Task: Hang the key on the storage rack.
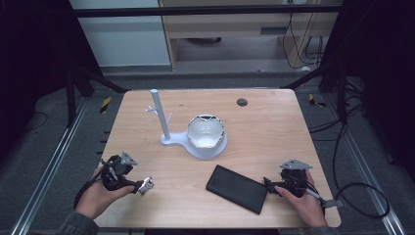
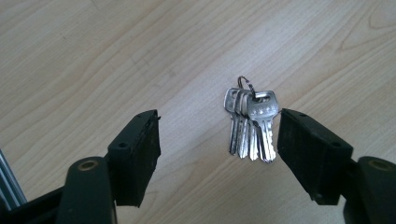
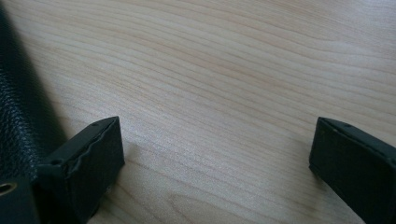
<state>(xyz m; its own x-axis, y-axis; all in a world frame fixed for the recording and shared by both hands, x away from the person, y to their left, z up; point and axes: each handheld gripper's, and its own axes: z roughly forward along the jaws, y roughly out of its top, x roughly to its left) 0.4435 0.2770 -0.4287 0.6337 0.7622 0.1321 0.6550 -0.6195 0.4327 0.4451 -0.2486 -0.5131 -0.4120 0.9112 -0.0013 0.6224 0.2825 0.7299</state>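
Note:
A bunch of silver keys [image 2: 250,123] on a ring lies flat on the wooden table [image 1: 274,127], near its front left. My left gripper [image 2: 219,140] is open around the bunch, which sits close to the right jaw without touching either one. In the high view the keys [image 1: 145,185] are at the tip of the left gripper [image 1: 138,185]. A black leather wallet [image 1: 236,188] lies at the front centre. My right gripper [image 1: 269,185] is open just right of it, low over bare wood. In the right gripper view the wallet [image 3: 18,107] runs along the left edge, beside the gripper [image 3: 219,154].
A white stand [image 1: 164,120] with an upright post and short pegs rises at mid-table. Its base holds a white bowl [image 1: 206,131]. A small dark disc [image 1: 242,102] is set in the table's far side. Cables [image 1: 357,196] trail on the floor to the right.

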